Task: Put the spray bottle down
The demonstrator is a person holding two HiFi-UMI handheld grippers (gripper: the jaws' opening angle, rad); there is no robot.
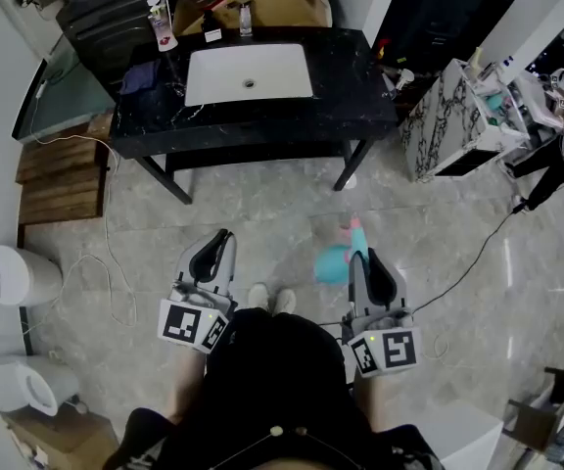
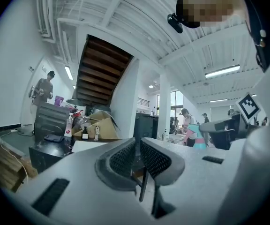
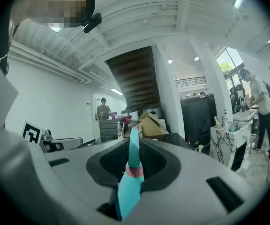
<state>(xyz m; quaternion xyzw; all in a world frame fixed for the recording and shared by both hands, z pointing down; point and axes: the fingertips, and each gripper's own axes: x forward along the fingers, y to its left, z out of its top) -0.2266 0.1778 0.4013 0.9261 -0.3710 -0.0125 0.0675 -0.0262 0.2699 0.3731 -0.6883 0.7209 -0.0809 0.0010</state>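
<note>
left gripper (image 1: 220,242) is pressed shut, empty. right gripper (image 1: 363,259) pinches the bottle (image 1: 333,262) mid-air over the floor (image 1: 262,204), well short of the counter (image 1: 351,86). i'd reach a bare counter corner, set it upright, then let go.

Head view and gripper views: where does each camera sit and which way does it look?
Head view: on the person's head, looking down at the floor and sink counter; shows their shoes, left tongs and right tongs.
Left gripper view: rides the left tongs, looking along their shut tips toward the sink counter; head camera shows above.
Right gripper view: rides the right tongs, looking along tips clamped on the spray bottle; head camera above.
Shared: head and right gripper views show the spray bottle.
</note>
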